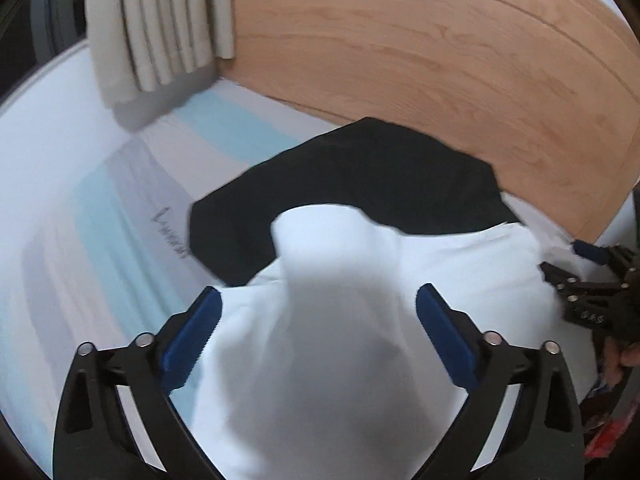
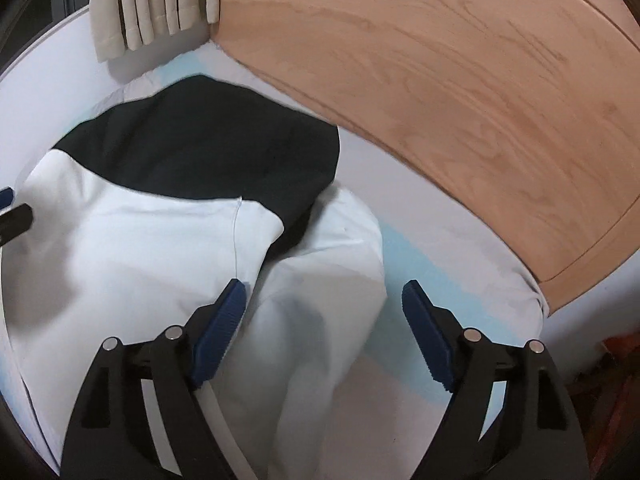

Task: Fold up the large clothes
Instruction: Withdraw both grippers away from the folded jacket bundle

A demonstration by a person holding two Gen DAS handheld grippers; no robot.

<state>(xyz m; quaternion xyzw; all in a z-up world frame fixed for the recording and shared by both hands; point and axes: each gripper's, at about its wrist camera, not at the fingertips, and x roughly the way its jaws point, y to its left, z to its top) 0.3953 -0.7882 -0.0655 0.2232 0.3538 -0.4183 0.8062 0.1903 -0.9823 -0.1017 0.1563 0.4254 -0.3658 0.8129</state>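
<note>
Here, smooth white-and-black garment (image 2: 160,240) lies rumpled, seemingly cotton, on striped bedsheet (image 2: 440,292).

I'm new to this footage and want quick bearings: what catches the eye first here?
A black-and-white garment lies spread on the striped bedsheet, its black part toward the wooden headboard and its white part nearest the cameras. The left gripper and the right gripper both stand open over the white cloth. Pale curtains hang at the far left corner.

Curved wooden headboard (image 2: 440,100) blocks far side – cream pleated curtain (image 1: 160,20) hangs at far-left corner – striped bed sheet (image 2: 420,264) open right of white-and-black garment (image 2: 160,240).
</note>
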